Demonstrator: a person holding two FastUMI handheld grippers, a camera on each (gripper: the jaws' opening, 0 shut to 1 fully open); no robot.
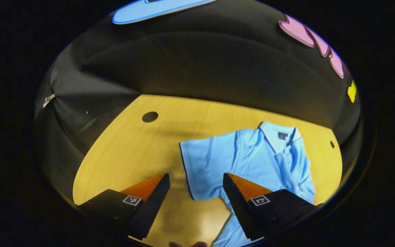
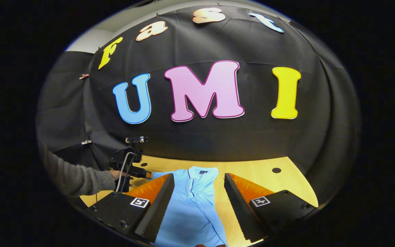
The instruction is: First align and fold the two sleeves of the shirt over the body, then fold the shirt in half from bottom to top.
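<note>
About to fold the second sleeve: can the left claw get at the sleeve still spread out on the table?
Probably yes. The left claw is open and the spread sleeve lies flat just ahead of it on the table, nothing between.

The shirt's (image 1: 252, 157) lower part lies hidden behind the jaws and cut off below.

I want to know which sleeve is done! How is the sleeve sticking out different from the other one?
The spread sleeve lies flat on the table, out from the shirt; the folded sleeve lies on top of the shirt's body. The spread sleeve looks wide, with its dark-edged hem showing; the folded sleeve looks like a narrow strip. Both are the same light blue.
</note>
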